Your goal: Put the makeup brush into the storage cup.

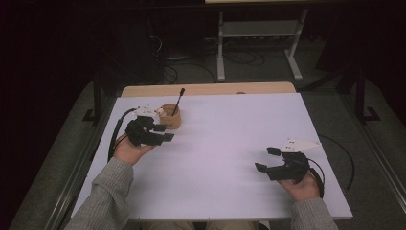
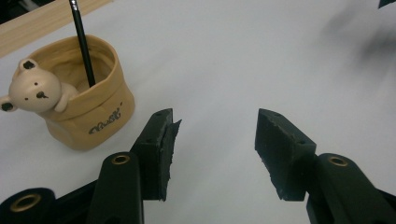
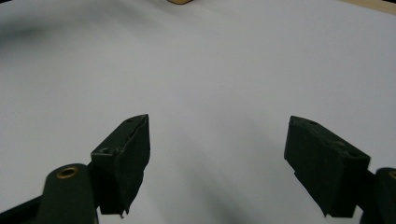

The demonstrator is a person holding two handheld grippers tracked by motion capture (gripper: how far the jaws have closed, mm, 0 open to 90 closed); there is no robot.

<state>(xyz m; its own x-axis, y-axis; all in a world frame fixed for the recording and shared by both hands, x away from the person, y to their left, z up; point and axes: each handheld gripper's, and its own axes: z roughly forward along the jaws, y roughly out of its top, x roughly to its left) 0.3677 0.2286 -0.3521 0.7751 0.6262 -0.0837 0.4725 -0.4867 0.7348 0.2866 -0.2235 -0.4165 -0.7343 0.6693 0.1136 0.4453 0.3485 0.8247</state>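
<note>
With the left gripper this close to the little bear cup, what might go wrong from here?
The left gripper is open right beside the tan bear cup; a sideways nudge might slide or tip it. The black pen leans loose inside, so it could fall out. The cup sits near the table's far edge and could be pushed off.

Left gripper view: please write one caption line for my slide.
Open left gripper beside a tan bear-decorated cup holding a black stick on the white table.

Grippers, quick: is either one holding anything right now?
Left gripper: open, holding nothing, beside the bear pen holder.
Right gripper: open, holding nothing.
</note>
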